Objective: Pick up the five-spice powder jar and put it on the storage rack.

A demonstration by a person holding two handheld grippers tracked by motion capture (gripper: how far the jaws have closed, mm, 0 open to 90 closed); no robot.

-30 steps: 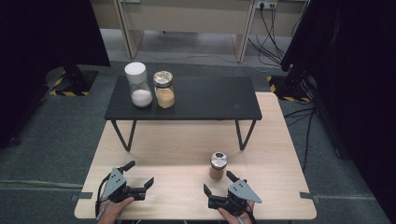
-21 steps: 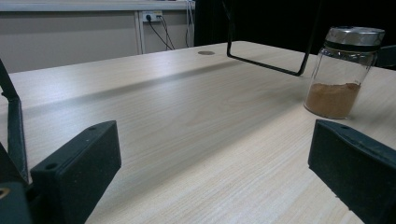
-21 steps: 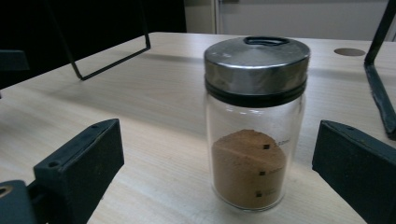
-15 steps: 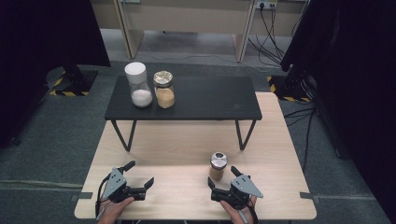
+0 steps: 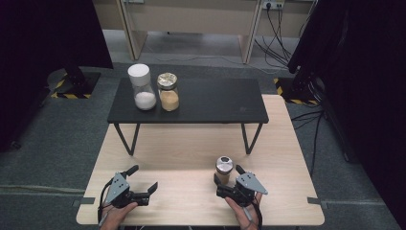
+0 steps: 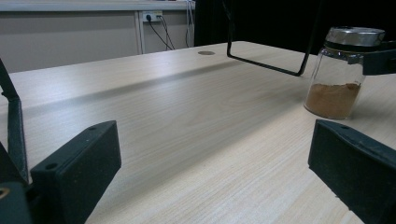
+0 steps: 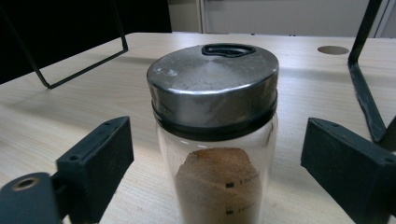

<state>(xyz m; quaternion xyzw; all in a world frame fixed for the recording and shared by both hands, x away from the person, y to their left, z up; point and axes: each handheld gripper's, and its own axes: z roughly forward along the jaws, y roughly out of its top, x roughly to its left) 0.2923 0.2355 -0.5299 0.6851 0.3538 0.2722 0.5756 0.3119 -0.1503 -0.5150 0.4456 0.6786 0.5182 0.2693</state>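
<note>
Small spice jar (image 5: 223, 168) located on the near right of the light wooden table (image 5: 182, 153), just in front of the black shelf (image 5: 206, 103) and its right leg; upright, metal lid on, brown powder filling the lower part.

Right gripper (image 5: 224, 186) at the jar, jaws spread with the jar between them, pads clear of the glass on both sides in the right gripper view (image 7: 212, 172); jaws have just been closing. Left gripper (image 5: 143, 184) on the near left, jaws spread, nothing between them.

To grip well: centre the jar between the pads; keep both pads on the glass body, below the black lid band; close evenly so that neither pad pushes the jar sideways first; hold the gripper level to avoid tipping; stop once firm.

Markings: small dark print on the glass near the powder, too blurred to read; no brand legible.
</note>
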